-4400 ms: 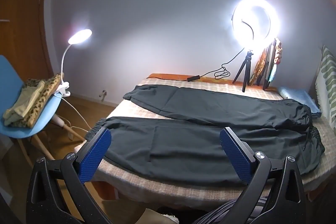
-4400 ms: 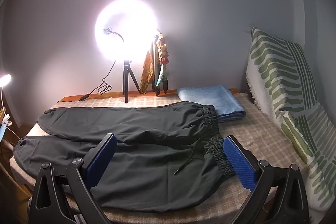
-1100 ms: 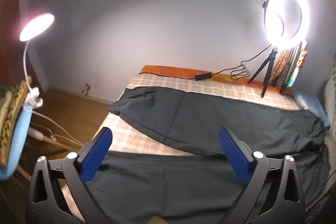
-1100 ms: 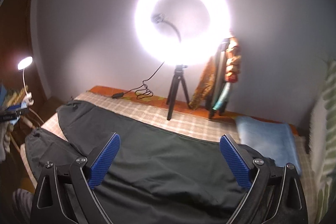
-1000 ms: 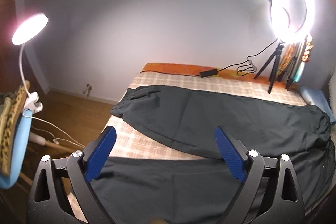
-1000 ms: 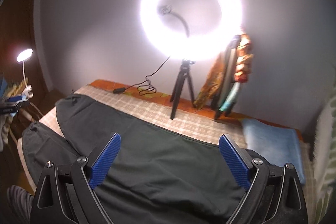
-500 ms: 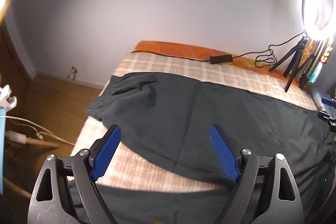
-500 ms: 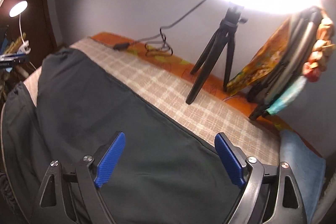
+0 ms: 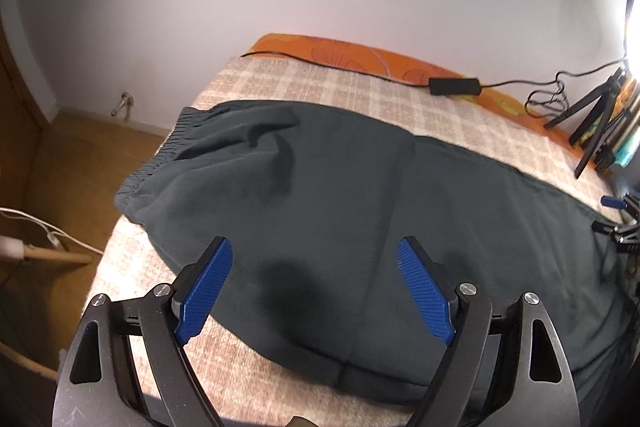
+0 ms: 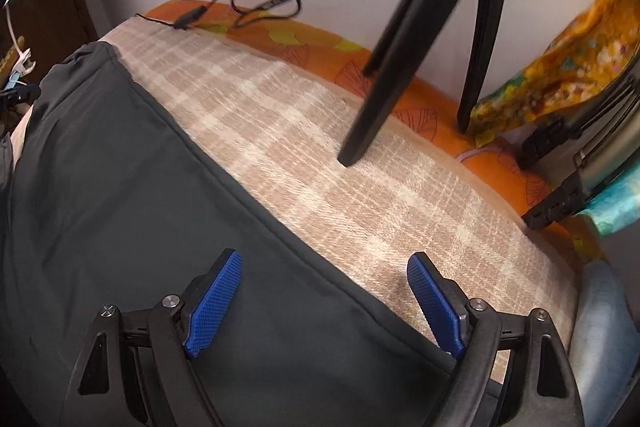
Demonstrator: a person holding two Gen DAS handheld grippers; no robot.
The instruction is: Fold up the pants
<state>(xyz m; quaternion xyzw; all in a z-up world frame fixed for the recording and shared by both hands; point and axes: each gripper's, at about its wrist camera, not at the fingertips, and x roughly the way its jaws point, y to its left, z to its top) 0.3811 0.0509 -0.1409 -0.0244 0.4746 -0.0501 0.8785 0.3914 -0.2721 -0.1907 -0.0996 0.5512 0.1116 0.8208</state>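
Note:
Dark grey pants (image 9: 320,203) lie spread flat on a bed with a beige plaid cover (image 9: 320,83). The far leg's elastic cuff (image 9: 160,155) is at the left. My left gripper (image 9: 316,287) is open and empty, low over the far leg, past its near edge. My right gripper (image 10: 324,299) is open and empty, straddling the far edge of the pants (image 10: 120,211), with the left pad (image 10: 214,303) over cloth and the right pad (image 10: 434,311) over the bed cover (image 10: 320,163). The right gripper also shows at the right edge of the left wrist view (image 9: 616,223).
A black tripod (image 10: 408,39) stands on the bed just beyond my right gripper. A cable with a black adapter (image 9: 454,87) runs along the orange strip by the wall. Colourful cloths and dark stands (image 10: 560,99) lean at the right. A blue folded cloth (image 10: 604,339) lies far right.
Both grippers have moved forward and down towards the far leg of the pants. The ring light has left both views. Both stay open.

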